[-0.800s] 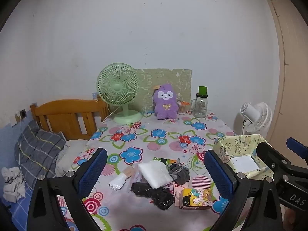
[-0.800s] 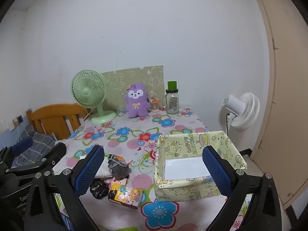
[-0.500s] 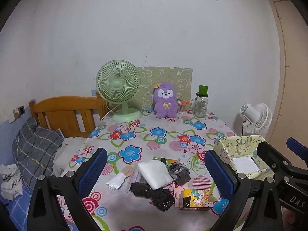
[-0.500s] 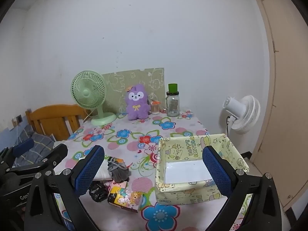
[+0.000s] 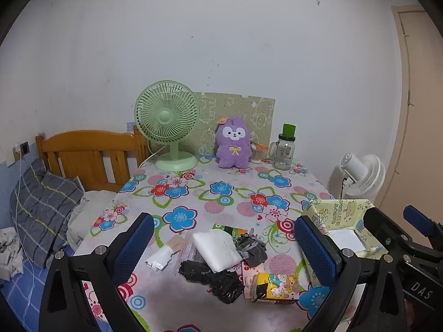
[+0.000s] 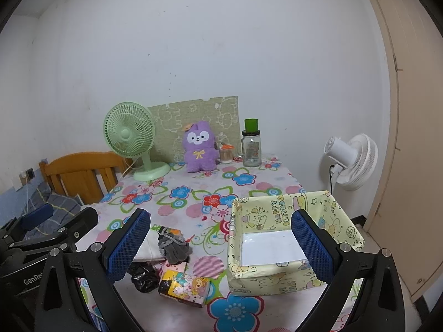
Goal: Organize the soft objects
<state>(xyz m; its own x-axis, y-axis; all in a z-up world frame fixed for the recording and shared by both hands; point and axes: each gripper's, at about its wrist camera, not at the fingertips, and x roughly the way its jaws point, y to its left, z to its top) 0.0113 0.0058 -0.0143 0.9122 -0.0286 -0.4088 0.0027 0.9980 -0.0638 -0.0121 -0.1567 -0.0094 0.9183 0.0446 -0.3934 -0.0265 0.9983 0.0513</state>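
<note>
Both wide-open, empty hand-held grippers, left (image 5: pixel 224 244) and right (image 6: pixel 220 244), partly hide the pale yellow cartoon-print fabric box (image 6: pixel 277 276) near the flower-patterned counter's (image 5: pixel 221 188) right edge.

Plain white wall (image 5: pixel 221 41); wooden headboard (image 5: pixel 91 155) at left; white standing fan (image 6: pixel 351 160) beside what appears a beige door (image 6: pixel 409 138).

- A home bedroom: wooden bed headboard (image 5: pixel 83 149) with a grey checked pillow (image 5: pixel 41 207).
- Flowered cloth on the surface (image 5: pixel 221 188), purple plush toy (image 5: pixel 234 146), green desk fan (image 5: pixel 167 119).
</note>
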